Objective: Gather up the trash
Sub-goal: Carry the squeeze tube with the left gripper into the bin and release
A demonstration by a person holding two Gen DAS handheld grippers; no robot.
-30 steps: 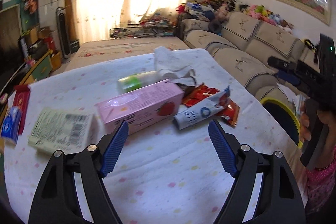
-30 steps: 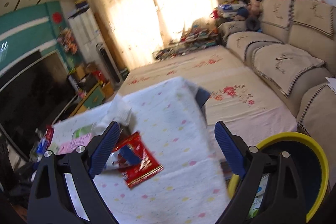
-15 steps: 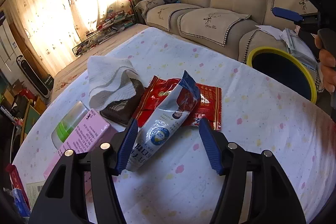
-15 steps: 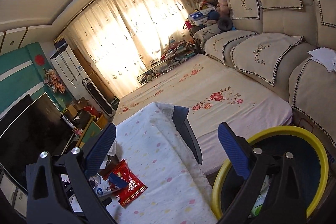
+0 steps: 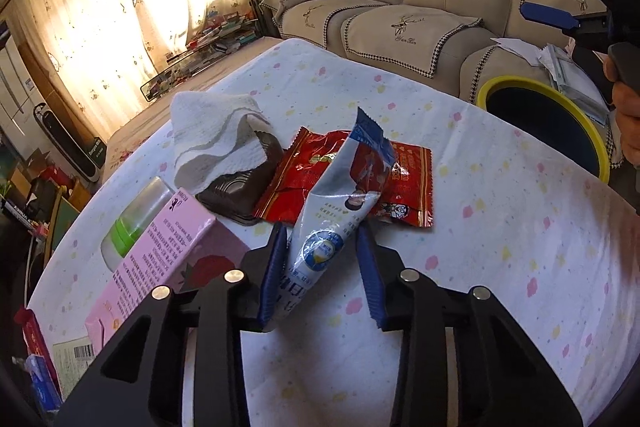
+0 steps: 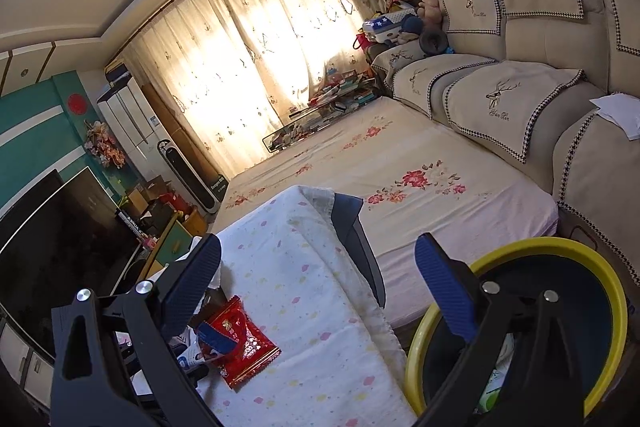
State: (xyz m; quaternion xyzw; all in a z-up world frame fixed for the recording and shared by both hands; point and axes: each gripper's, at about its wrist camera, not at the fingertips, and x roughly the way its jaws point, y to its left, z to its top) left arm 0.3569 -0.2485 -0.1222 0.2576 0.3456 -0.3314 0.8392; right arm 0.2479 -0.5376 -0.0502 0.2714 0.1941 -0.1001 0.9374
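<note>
The left gripper's (image 5: pixel 323 275) fingers are closing on the white wrapper (image 5: pixel 332 227), not yet clamped; the right gripper (image 6: pixel 316 291) gapes, empty, by the bin (image 6: pixel 576 251).

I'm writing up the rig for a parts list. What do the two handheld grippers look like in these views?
Both look alike. The left gripper has two black angular arms with cut-out openings, round silver bolt heads at the joints, and flat blue ribbed pads on the fingers. The right gripper has the same black frame, silver bolts and blue textured pads. No cables, markings or sleeves show.
</note>
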